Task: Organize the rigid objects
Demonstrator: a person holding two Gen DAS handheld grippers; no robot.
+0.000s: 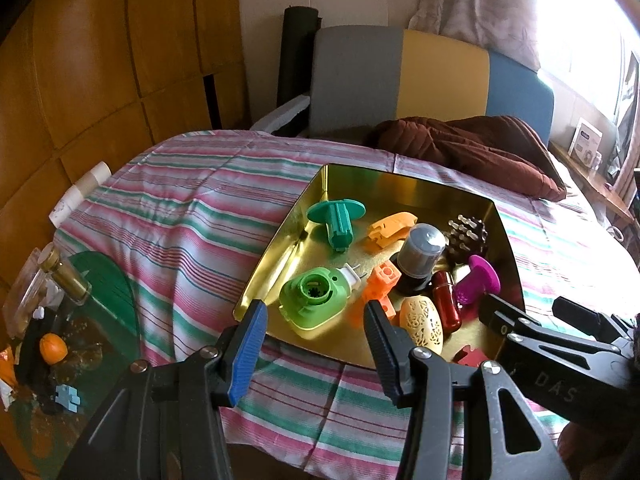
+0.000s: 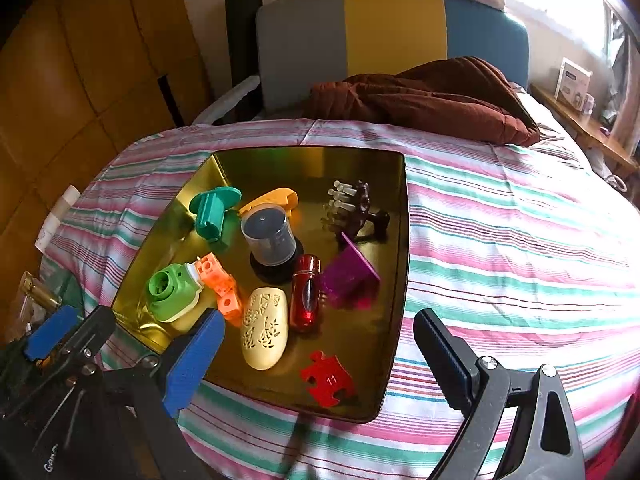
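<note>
The gold tray sits on the striped bedspread, crowded with small plastic pieces. The left claw is released, empty, its tips framing the green round piece at the tray's near edge. The right claw gapes wide, empty, with the cream oval piece and red puzzle piece between its tips.

In the left wrist view the red puzzle piece at five o'clock hides mostly behind gripper fingers. Small print on the distant box at two o'clock is unreadable.
</note>
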